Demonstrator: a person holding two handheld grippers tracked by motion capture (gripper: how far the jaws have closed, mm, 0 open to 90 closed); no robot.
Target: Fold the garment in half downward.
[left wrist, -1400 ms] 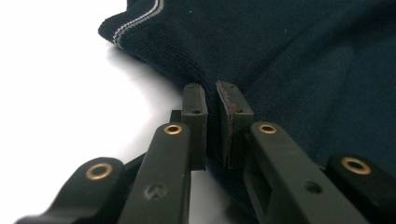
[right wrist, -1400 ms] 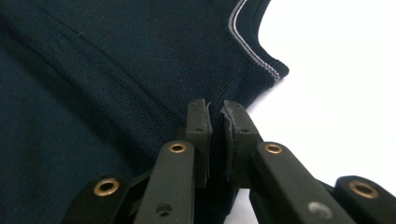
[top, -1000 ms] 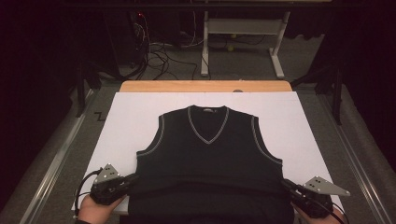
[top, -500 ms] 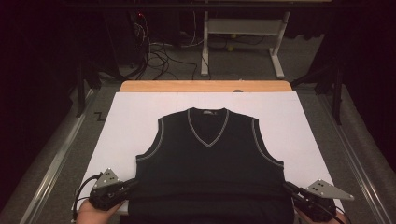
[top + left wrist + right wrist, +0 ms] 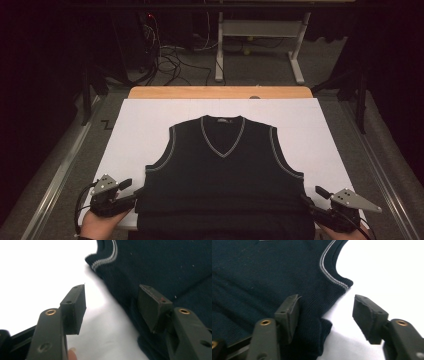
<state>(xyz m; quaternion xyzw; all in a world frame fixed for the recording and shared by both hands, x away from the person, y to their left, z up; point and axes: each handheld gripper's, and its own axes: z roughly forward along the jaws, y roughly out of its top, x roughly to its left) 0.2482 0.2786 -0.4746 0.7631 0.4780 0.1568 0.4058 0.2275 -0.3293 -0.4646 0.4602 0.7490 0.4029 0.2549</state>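
High view: dark sleeveless V-neck sweater (image 5: 222,175) lies flat on the white sheet (image 5: 310,130) covering the counter (image 5: 220,92), neck pointing away from the person, bottom edge folded up at the near side. Left gripper (image 5: 131,192) sits at the lower-left corner of the sweater, right gripper (image 5: 311,197) at the lower-right corner; each rests in a hand (image 5: 102,225). Jaw gaps too small to read from here. Floor behind shows cables (image 5: 170,55) and a grey stand (image 5: 257,30).

Left gripper view: left gripper (image 5: 111,307) jaws have just been opening, now well apart. Between them white sheet and the sweater's side edge; one jaw over the sheet, the other over dark knit. Pads not pressing on cloth. Striped armhole trim (image 5: 105,260) visible farther ahead, knit rib detail clear.

Right gripper view: right gripper (image 5: 325,312) jaws also just opened, wide. One jaw against the fold of the sweater (image 5: 262,277), the other over bare sheet (image 5: 392,270). Nothing clamped. Folded corner lump sits near the jaw gap.
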